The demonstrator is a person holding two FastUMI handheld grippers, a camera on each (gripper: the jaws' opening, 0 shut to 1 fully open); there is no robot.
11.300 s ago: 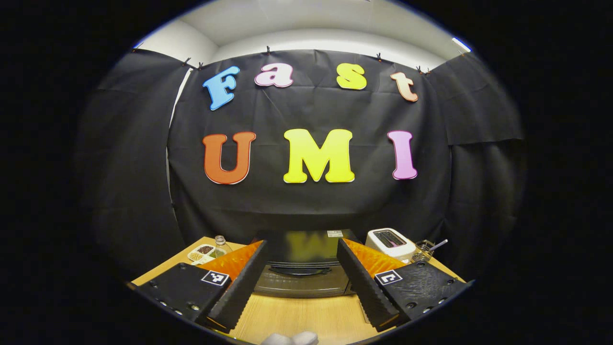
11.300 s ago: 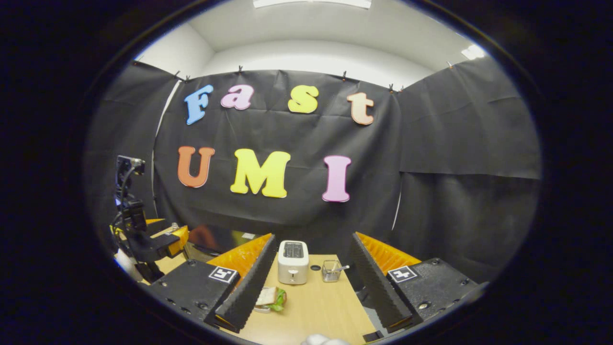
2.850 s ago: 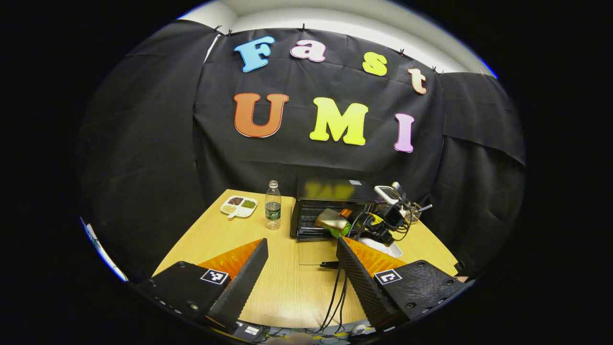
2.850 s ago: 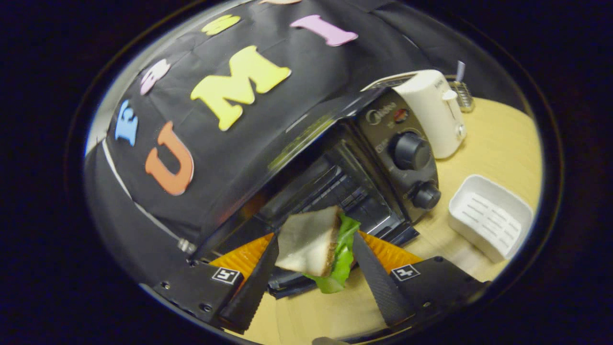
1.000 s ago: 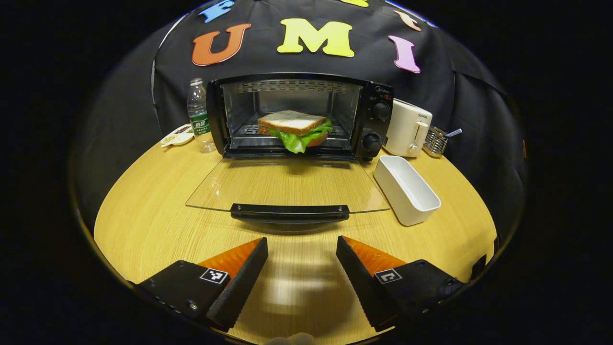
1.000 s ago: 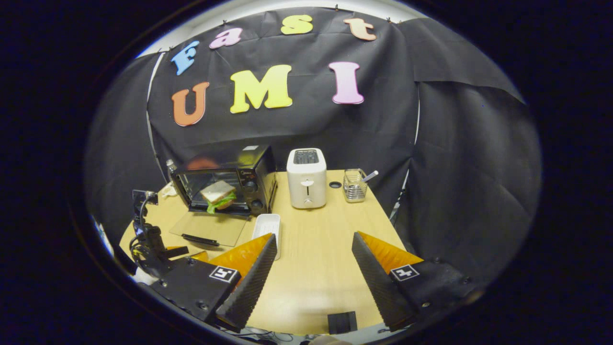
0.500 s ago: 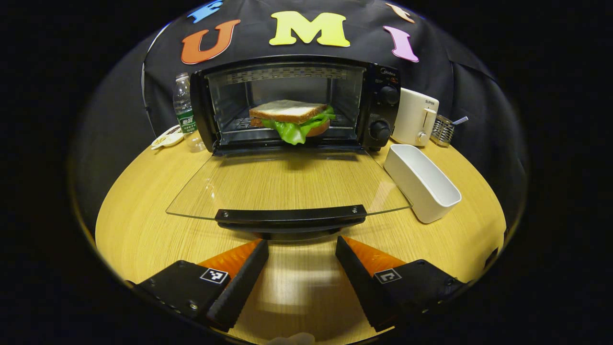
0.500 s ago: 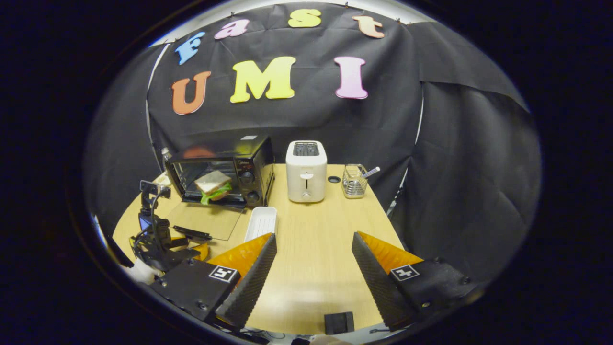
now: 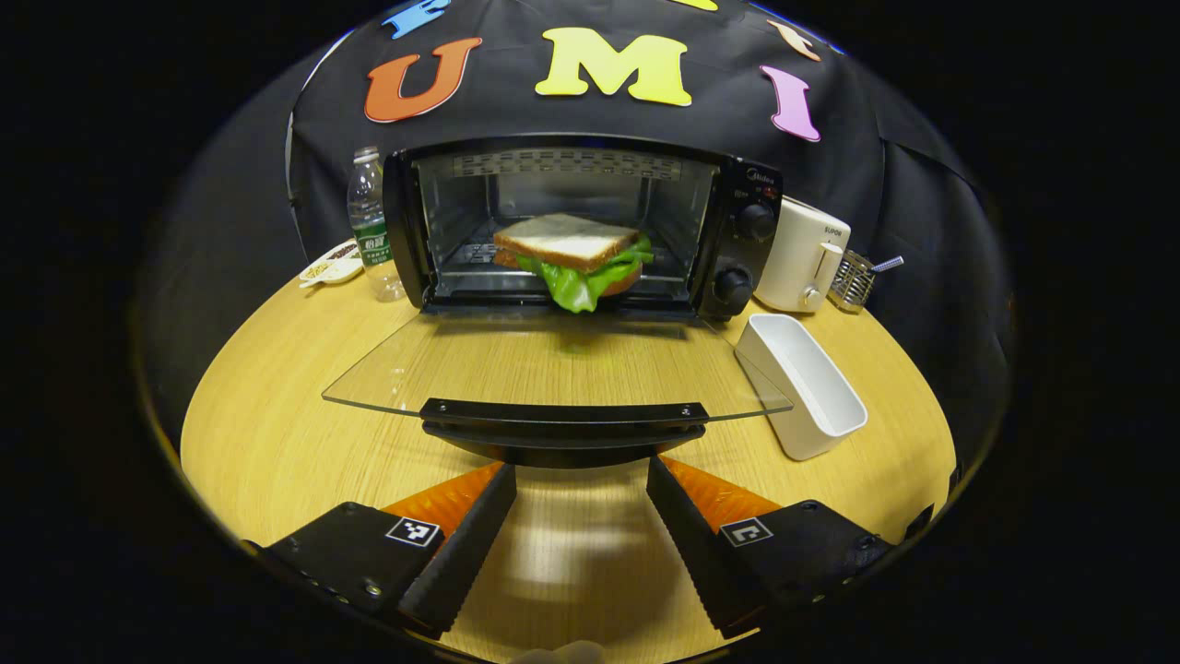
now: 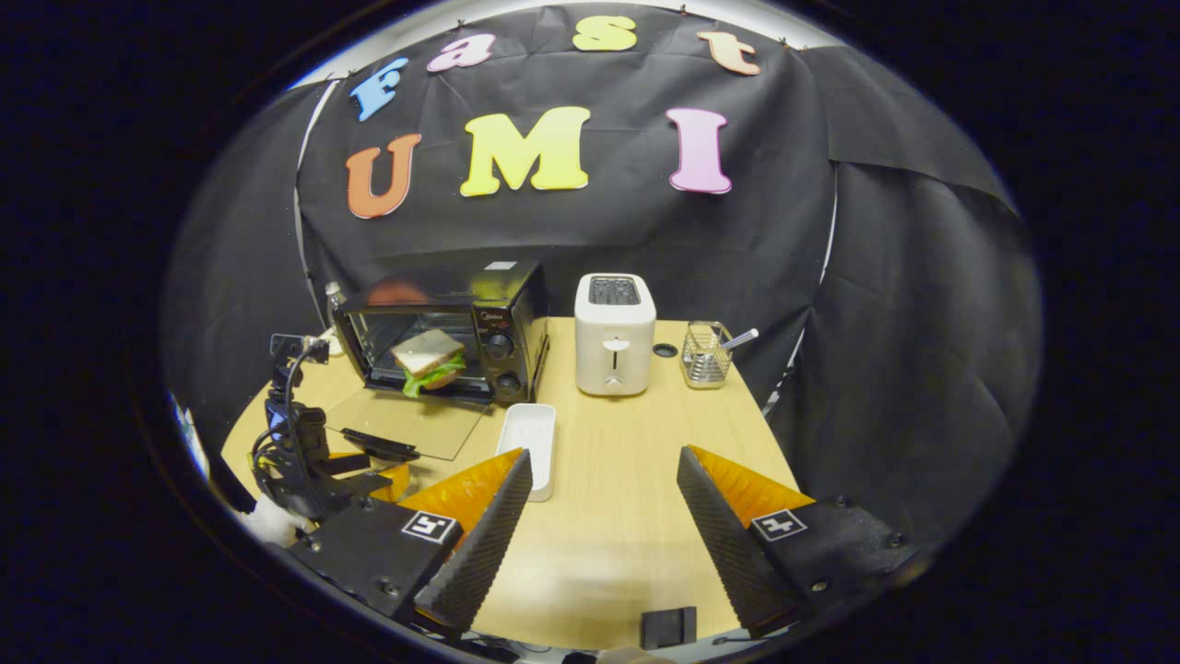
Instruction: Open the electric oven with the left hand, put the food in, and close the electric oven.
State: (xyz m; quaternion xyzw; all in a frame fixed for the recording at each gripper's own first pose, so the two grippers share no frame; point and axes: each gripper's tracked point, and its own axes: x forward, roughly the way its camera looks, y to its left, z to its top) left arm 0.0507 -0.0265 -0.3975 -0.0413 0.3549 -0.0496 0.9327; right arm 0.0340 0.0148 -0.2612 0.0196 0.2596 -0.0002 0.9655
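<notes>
Food: white-bread sandwich with green lettuce (image 9: pixel 573 258) is seen on the rack inside the black electric oven (image 9: pixel 581 221).
Door: clear glass door (image 9: pixel 553 364) is lowered flat.
Left gripper (image 9: pixel 581 516): fingers are held apart, just before the black door handle (image 9: pixel 562 426).
Right gripper (image 10: pixel 599 516): fingers are spread, nothing gripped.

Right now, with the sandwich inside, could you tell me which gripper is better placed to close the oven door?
Left. The left gripper sits open just before the door handle. The right gripper hangs open over bare table, off to the side.
</notes>
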